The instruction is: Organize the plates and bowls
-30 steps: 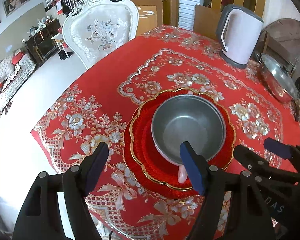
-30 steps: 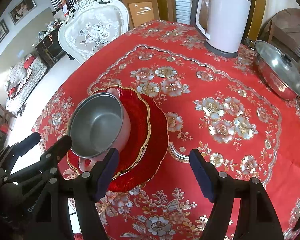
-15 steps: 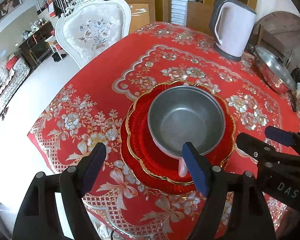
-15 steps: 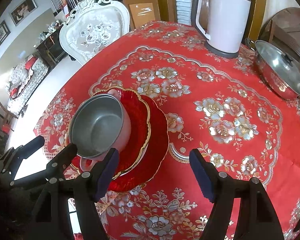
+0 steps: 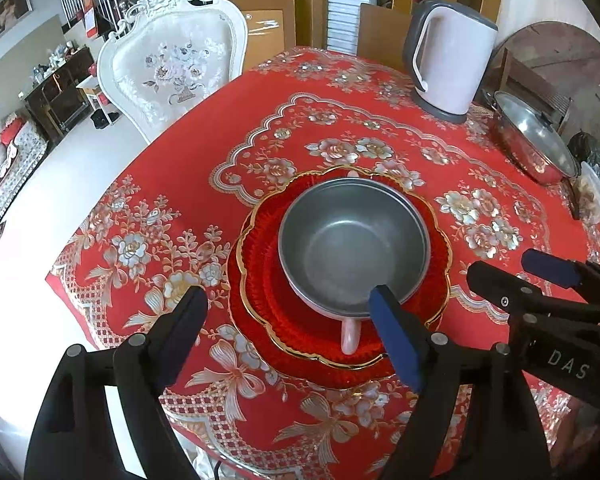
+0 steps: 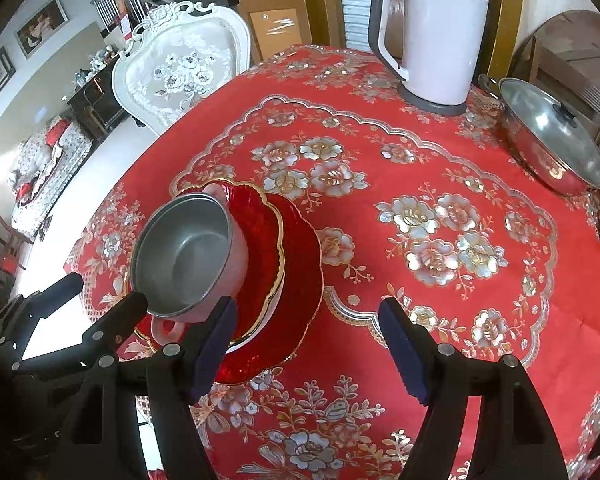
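While both grippers gape, bowl [image 5: 354, 248] sits empty on plates [image 5: 260, 276].

Black plastic tongs [image 5: 288, 336], navy blue pads [image 6: 404, 352], silver screws, white "DAS" lettering

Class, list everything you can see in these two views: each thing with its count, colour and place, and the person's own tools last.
Bowl: one, grey inside, pink outside, on the red plates.
Plates: two at least, red with gold rims, stacked at the near left of the table.
Tablecloth: one, red with silver and gold flowers, covering the table.
Kettle: one, pale pink with grey handle and base, far side of the table.
Pot: one, steel with a glass lid, far right edge.
Chair: one, white, floral back, beyond the table on the left.
Left gripper: black with blue pads, open, near the bowl.
Right gripper: black with blue pads, open, beside the plates.
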Action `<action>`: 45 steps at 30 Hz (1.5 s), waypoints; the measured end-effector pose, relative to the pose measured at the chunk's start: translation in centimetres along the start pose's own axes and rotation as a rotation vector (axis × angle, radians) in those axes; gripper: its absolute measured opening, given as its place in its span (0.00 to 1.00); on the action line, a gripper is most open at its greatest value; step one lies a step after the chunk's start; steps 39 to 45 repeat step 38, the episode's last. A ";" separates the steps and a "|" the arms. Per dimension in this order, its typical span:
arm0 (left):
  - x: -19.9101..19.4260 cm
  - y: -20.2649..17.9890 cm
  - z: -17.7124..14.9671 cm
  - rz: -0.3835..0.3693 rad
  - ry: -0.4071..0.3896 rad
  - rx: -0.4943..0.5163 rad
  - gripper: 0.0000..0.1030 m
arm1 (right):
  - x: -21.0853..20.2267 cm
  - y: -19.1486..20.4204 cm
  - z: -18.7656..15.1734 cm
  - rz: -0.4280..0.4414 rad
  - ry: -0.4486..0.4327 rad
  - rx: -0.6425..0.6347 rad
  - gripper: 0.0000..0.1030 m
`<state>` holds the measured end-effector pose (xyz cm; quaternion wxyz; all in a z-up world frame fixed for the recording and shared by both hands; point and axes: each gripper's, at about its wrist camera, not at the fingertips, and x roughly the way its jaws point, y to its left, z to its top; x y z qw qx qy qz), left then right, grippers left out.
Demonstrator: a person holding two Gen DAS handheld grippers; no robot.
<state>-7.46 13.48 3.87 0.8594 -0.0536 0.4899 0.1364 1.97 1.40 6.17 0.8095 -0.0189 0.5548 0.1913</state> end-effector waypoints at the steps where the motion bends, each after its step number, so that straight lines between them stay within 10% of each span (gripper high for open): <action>1: -0.1 0.0 0.0 0.001 -0.003 0.000 0.81 | 0.0 0.0 0.0 -0.001 0.001 0.000 0.73; 45: -0.9 -1.0 -0.1 -0.006 -0.021 0.034 0.81 | 0.2 -0.9 -0.3 0.017 0.015 0.024 0.73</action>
